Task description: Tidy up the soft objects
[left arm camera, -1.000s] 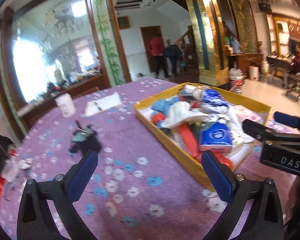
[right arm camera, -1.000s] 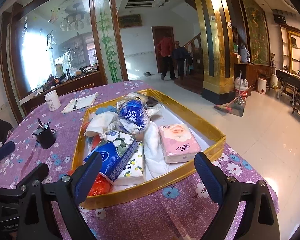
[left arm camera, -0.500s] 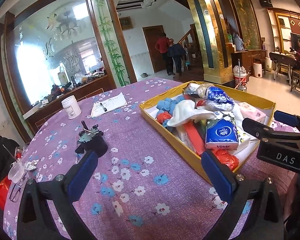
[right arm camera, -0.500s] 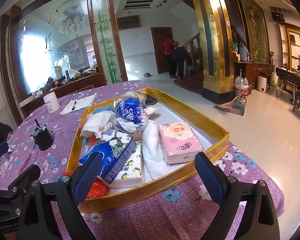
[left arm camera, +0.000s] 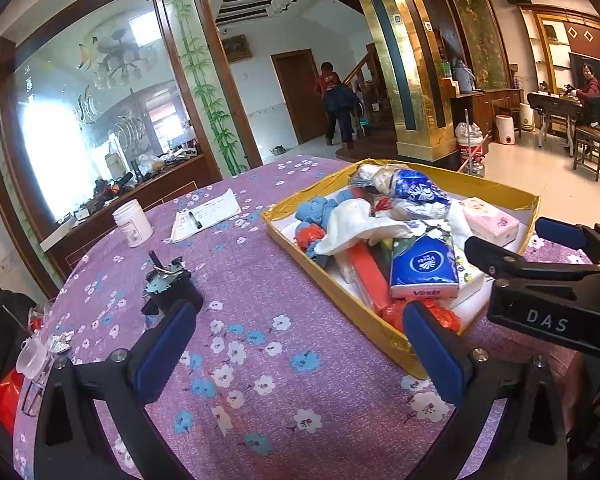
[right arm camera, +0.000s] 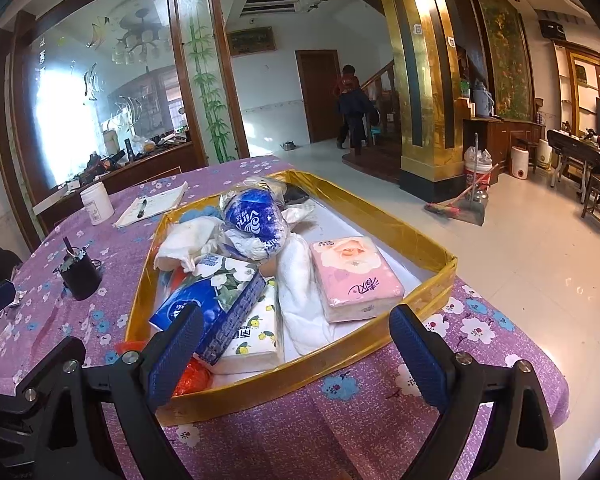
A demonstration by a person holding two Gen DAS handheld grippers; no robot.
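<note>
Both are gaping wide, holding nothing — the left hand-held gripper (left arm camera: 300, 344) and the right hand-held gripper (right arm camera: 296, 348). A gold tray (right arm camera: 420, 248) is sitting mid-frame on the desk (left arm camera: 260, 280) — tissue packs (right arm camera: 356, 276) piling inside.

Gold tray (right arm camera: 416, 240) on purple floral tablecloth (left arm camera: 260, 300).

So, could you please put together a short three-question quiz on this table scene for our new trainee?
1. True or false: the right gripper is shut on the pink tissue pack.
2. Which lies inside the gold tray? A) white jar B) notepad C) blue tissue pack
3. Fill in: a black ___ lies on the notepad.

Key
1. False; both the right gripper and the left gripper are open and hold nothing.
2. C, the blue tissue pack; the white jar stands on the tablecloth.
3. Pen.
</note>
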